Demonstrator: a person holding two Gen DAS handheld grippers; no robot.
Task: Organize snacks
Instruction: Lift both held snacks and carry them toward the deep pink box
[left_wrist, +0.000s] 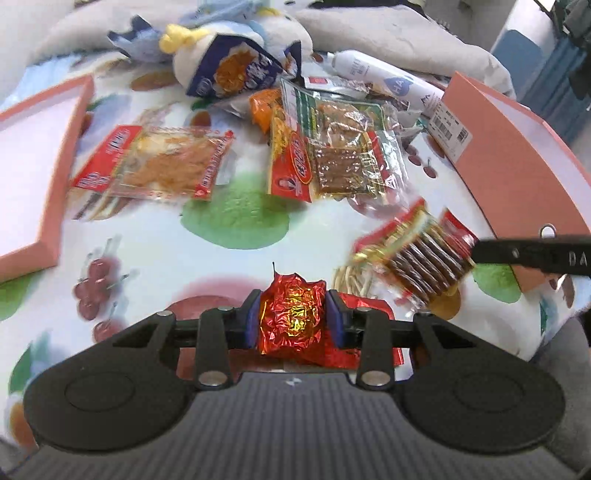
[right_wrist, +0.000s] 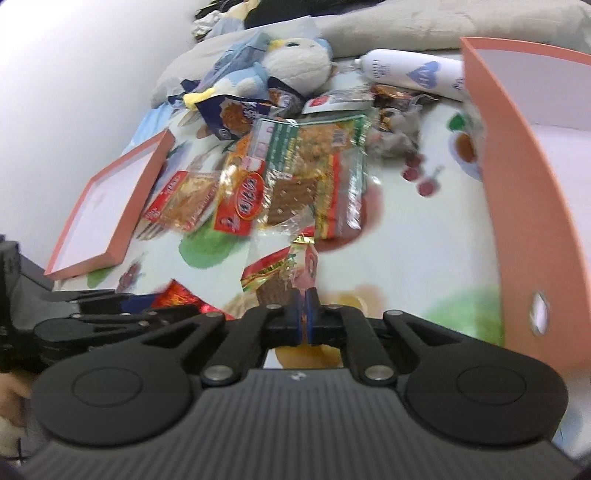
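In the left wrist view my left gripper (left_wrist: 293, 317) is shut on a crumpled red and gold foil snack packet (left_wrist: 295, 306), its blue pads pressing both sides. In the right wrist view my right gripper (right_wrist: 306, 314) is shut on the bottom edge of a clear packet of brown sticks (right_wrist: 280, 273) with a red and green label. The left wrist view shows the same packet (left_wrist: 421, 258) lifted over the cloth at the right. A pile of snack packets (left_wrist: 332, 147) lies further back on the fruit-print cloth (left_wrist: 229, 221).
A tall pink box (left_wrist: 517, 166) stands at the right, also seen in the right wrist view as the pink box (right_wrist: 524, 192). Its pink lid (left_wrist: 33, 166) lies at the left. A plush toy (left_wrist: 192, 48) and a white bottle (left_wrist: 380, 74) lie behind the pile.
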